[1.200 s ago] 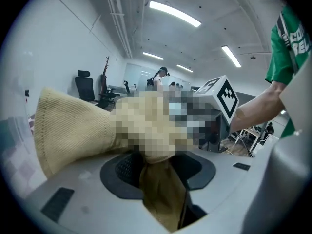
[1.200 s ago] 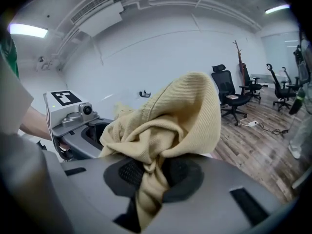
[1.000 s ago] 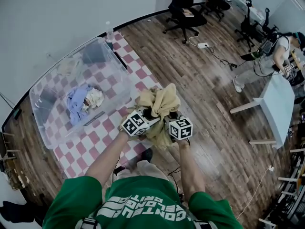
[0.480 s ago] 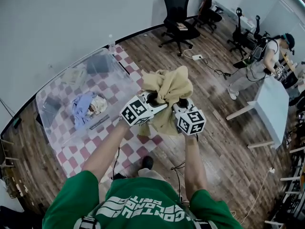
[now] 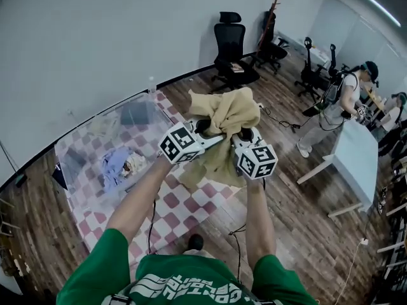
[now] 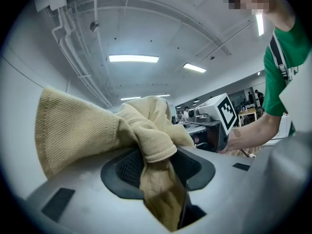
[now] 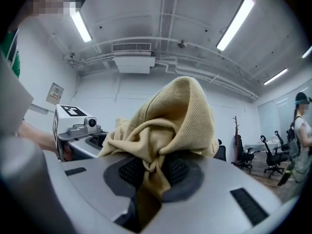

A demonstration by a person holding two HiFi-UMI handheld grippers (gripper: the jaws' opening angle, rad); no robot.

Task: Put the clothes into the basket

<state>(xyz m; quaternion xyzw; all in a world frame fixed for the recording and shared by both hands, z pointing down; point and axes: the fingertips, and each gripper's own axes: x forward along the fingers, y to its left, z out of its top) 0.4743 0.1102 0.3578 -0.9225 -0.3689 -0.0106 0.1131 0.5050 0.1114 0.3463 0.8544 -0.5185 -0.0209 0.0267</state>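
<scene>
Left gripper and right gripper each clamp the bunched tan ribbed garment, held high over the checkered table's right edge. The clear basket lies left and below, nearer the left gripper.

There are 2 grippers, 1 tan garment, 1 basket, 1 table

Office chair stands near a coat stand.
</scene>
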